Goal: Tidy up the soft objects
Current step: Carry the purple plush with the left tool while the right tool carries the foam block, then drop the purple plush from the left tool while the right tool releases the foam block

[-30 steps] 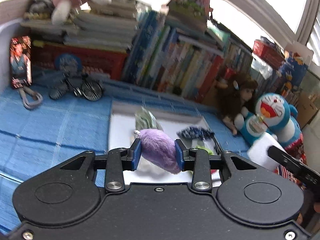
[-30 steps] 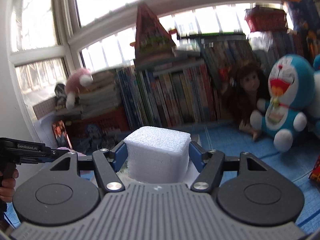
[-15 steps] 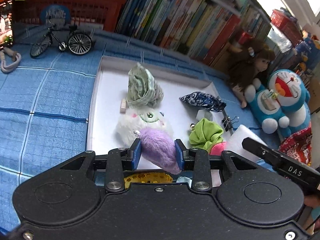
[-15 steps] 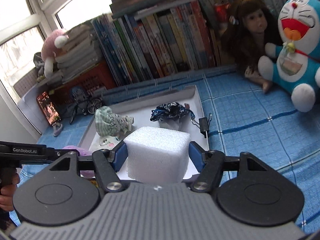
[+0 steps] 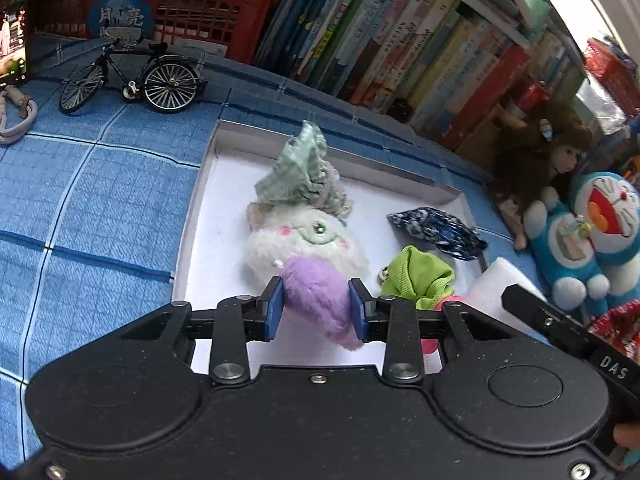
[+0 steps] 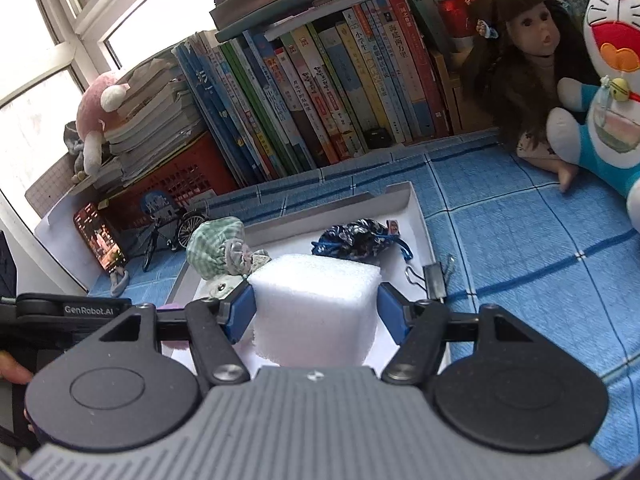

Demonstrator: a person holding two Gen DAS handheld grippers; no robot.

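My left gripper (image 5: 316, 306) is shut on a purple fluffy pom-pom (image 5: 318, 294), held over the near part of a white tray (image 5: 192, 236). In the tray lie a white fluffy toy (image 5: 308, 240), a green checked cloth bundle (image 5: 304, 176), a dark blue patterned pouch (image 5: 434, 226) and a lime green cloth piece (image 5: 420, 276). My right gripper (image 6: 316, 310) is shut on a white foam cube (image 6: 316, 300), held above the same tray (image 6: 420, 216). The checked bundle (image 6: 218, 248) and blue pouch (image 6: 356, 236) show beyond the cube.
A blue checked cloth (image 5: 80, 208) covers the surface. A row of books (image 6: 312, 92) and a red crate (image 5: 168, 12) stand behind the tray. A toy bicycle (image 5: 132, 76), a phone (image 6: 100, 240), a doll (image 6: 520, 64), a blue plush cat (image 6: 612, 92) and a black binder clip (image 6: 434, 280) surround it.
Both grippers have come down and forward toward the tray, which now looks larger and closer. Each still holds its object as before.
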